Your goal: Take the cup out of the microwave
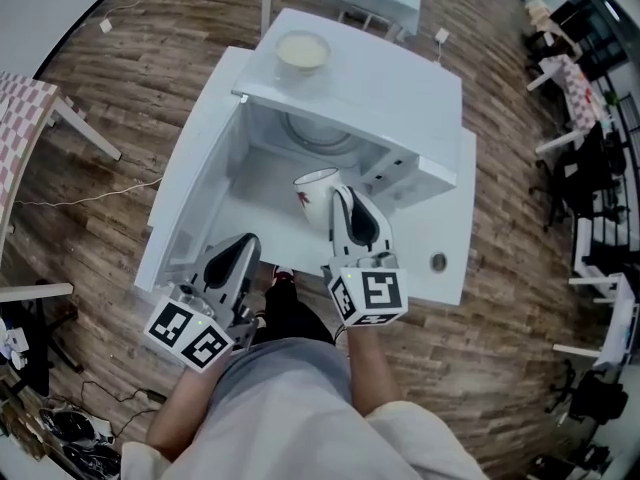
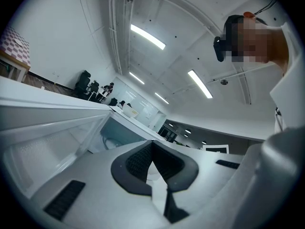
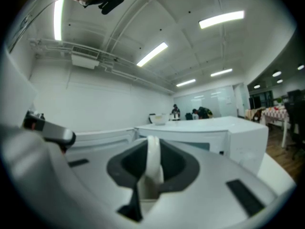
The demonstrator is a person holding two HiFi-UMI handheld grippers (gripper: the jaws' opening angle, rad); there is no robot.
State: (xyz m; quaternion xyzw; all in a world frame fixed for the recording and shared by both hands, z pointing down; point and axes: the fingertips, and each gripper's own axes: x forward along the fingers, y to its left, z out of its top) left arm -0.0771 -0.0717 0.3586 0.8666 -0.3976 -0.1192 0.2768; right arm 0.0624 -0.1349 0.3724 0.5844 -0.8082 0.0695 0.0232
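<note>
White cup [image 1: 314,190], glossy, with a red print on its side too small to read.
We list it in the mouth of the open microwave [image 1: 390,98], near the right front corner. The right gripper [image 1: 340,200] pinches its handle [image 3: 153,166]. The left gripper [image 1: 245,246] has its fingers pressed together, empty, beside the door [image 1: 185,203].

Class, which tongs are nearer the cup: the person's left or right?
Right. The right tongs grip the cup by its handle at the microwave's mouth; the left tongs sit apart from it, down by the open door.
</note>
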